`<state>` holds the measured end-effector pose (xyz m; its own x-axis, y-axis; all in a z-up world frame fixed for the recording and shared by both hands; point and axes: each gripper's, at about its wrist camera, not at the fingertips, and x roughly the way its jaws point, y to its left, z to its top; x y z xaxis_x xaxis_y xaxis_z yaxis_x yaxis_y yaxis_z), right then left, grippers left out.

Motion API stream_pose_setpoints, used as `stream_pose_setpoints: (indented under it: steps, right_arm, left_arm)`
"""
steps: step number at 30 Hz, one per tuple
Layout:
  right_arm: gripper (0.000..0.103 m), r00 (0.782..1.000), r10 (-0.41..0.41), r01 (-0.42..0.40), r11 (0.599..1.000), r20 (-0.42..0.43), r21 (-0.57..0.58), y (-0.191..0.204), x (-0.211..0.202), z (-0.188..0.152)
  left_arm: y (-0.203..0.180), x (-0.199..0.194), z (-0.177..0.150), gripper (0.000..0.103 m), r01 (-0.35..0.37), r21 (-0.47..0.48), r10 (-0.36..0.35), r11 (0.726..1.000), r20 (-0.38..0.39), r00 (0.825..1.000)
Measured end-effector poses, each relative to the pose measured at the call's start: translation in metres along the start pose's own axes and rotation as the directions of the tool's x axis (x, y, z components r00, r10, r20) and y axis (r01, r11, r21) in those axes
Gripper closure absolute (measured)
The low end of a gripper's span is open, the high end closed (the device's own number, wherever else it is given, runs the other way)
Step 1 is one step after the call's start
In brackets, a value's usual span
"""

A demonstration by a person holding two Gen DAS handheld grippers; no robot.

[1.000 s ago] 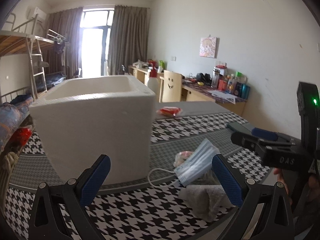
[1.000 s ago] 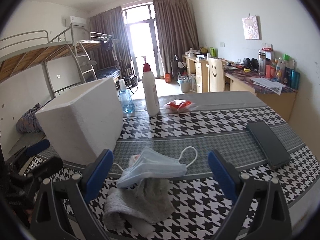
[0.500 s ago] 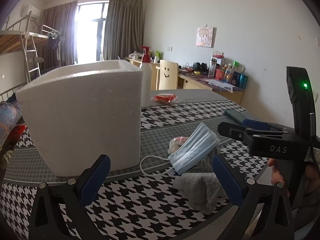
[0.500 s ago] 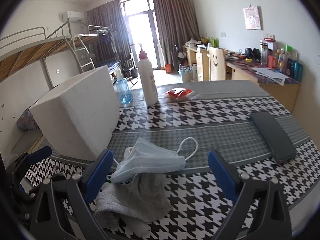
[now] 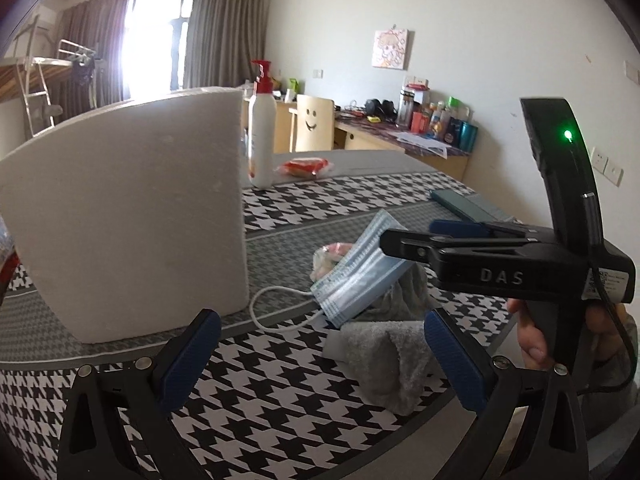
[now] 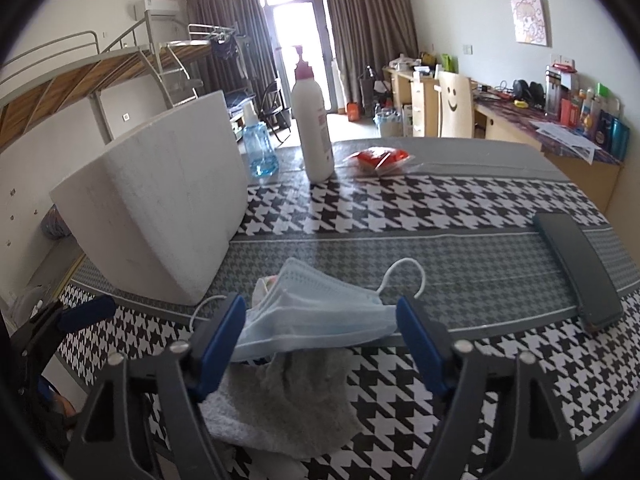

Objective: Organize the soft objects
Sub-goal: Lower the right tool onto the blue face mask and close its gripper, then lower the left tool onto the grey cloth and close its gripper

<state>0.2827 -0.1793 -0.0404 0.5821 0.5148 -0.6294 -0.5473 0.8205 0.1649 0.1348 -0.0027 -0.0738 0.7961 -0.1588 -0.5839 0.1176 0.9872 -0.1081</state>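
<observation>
A light-blue face mask [image 5: 360,272] [image 6: 316,320] lies on top of a crumpled grey cloth [image 5: 384,356] [image 6: 288,400], near the front edge of the houndstooth table [image 6: 440,200]. A small pinkish wrapped item [image 5: 330,254] peeks out behind the mask. My right gripper [image 6: 318,304] [image 5: 400,240] is down at the mask with a blue pad at either end of it. Its jaws are closing, and I see no firm pinch. My left gripper [image 5: 320,340] hangs open in front of the pile with nothing between its fingers. A white foam box [image 5: 132,208] [image 6: 160,208] stands left of the pile.
Behind the box stand a white pump bottle [image 6: 314,128] and a blue spray bottle [image 6: 260,148]. A red packet [image 6: 380,158] lies at the far side. A dark flat phone [image 6: 576,268] rests on the right. A hand [image 5: 532,332] grips the right tool.
Both grippers have sunk and come closer to the pile. The right gripper's fingers have narrowed from wide apart to the ends of the mask. The left gripper's opening is unchanged.
</observation>
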Motion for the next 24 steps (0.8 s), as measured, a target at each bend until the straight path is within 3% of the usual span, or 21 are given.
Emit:
stream_pose_setpoints:
  steps: [9, 20, 24]
  right_arm:
    - [0.043, 0.998, 0.043, -0.043, 0.999, -0.047, -0.001, 0.002, 0.012, -0.002]
    - [0.086, 0.997, 0.065, -0.064, 0.998, -0.035, 0.021, 0.0, -0.001, -0.005]
    - [0.088, 0.998, 0.069, -0.069, 0.997, 0.006, 0.031, -0.003, -0.019, -0.001]
  left_arm:
    - [-0.004, 0.006, -0.001, 0.001, 0.012, 0.005, -0.012, 1.0, -0.03, 0.999]
    - [-0.009, 0.012, -0.002, 0.001, 0.029, 0.019, -0.028, 0.999, -0.04, 0.999]
    - [-0.016, 0.017, 0.001, 0.001, 0.028, 0.026, -0.027, 0.999, -0.038, 0.999]
